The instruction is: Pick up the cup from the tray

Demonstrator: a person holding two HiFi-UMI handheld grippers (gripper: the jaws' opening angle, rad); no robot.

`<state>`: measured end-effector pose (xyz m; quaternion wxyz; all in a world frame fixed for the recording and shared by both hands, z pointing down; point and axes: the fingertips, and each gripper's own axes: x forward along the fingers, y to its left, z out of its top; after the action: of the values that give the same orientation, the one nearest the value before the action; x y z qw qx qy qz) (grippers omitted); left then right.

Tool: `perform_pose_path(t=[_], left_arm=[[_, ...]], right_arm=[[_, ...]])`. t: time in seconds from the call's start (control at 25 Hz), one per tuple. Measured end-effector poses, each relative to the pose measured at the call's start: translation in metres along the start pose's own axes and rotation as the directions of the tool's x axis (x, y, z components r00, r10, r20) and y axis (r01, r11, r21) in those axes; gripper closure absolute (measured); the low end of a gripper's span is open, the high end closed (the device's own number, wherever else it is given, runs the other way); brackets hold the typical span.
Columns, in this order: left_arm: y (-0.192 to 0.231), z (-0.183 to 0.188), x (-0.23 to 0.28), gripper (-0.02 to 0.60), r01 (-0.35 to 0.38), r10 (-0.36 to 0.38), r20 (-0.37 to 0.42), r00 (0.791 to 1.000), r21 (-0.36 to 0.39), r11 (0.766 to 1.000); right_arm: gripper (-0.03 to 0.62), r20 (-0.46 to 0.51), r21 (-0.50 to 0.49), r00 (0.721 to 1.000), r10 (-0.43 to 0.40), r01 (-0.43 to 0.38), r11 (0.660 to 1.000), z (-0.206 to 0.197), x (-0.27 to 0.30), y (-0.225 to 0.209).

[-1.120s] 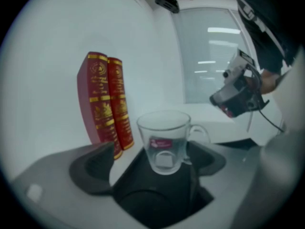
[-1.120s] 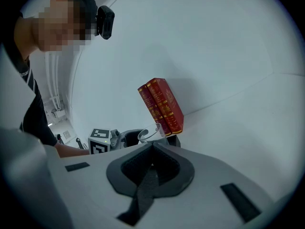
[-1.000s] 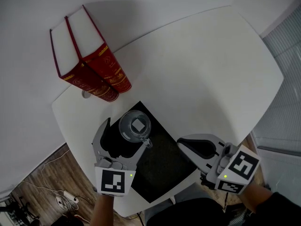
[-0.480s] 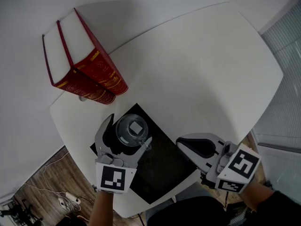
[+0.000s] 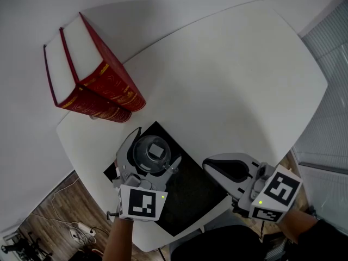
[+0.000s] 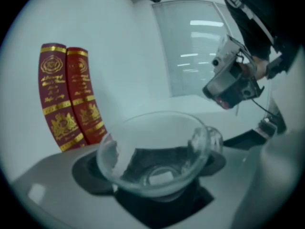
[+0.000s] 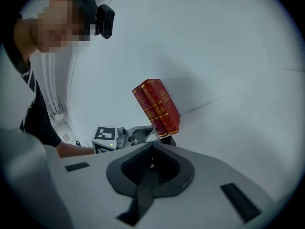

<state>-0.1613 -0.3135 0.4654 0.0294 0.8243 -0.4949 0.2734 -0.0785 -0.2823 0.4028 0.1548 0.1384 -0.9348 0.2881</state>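
**Caller:** Where is the cup sitting?

**Operator:** I am looking at a clear glass cup (image 5: 154, 152) sitting low over the black tray (image 5: 191, 196). The tray is lying at the near edge of the white worktop (image 5: 234, 86). Two red books (image 5: 92, 80) are standing well apart behind it.

**Caller:** What is your left claw doing?

**Operator:** The left claw (image 5: 156, 145) is straddling the cup, narrowed to the width of the bowl. In the left gripper view its dark pads (image 6: 86, 173) are meeting the glass on both sides. I am reading that as grasping the cup, though I cannot tell whether the base is clear of the tray.

**Caller:** How are you planning the lift?

**Operator:** I am judging that glass this smooth may slip. So I am aiming to squeeze gently, raise it straight up and hold the rim level. I am also trying to keep the little handle (image 6: 215, 138) from catching a jaw.

**Caller:** And the other claw?

**Operator:** The right claw (image 5: 209, 166) is hovering empty just beside the tray, jaws clenched together and touching nothing.
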Motion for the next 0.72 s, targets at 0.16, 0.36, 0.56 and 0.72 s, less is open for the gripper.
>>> perform_pose_path(t=[0.16, 0.36, 0.56, 0.72], left_arm=[[0.001, 0.003, 0.004, 0.104, -0.001, 0.001, -0.013, 1.0, 0.011, 1.0], [0.0, 0.006, 0.008, 0.114, 0.012, -0.012, -0.02, 1.0, 0.022, 1.0], [-0.001, 0.009, 0.011, 0.138, 0.012, -0.012, -0.016, 1.0, 0.022, 1.0], [-0.004, 0.011, 0.013, 0.138, 0.008, -0.007, -0.021, 1.0, 0.06, 0.998]], right_arm=[[0.579, 0.007, 0.007, 1.0, -0.004, 0.004, 1.0, 0.002, -0.001, -0.003], [0.58, 0.01, 0.016, 1.0, -0.004, 0.004, 1.0, 0.002, -0.002, -0.004], [0.58, 0.011, 0.016, 1.0, -0.009, 0.009, 1.0, 0.001, -0.002, -0.004], [0.58, 0.015, 0.014, 1.0, -0.005, 0.005, 1.0, 0.002, -0.001, 0.0]])
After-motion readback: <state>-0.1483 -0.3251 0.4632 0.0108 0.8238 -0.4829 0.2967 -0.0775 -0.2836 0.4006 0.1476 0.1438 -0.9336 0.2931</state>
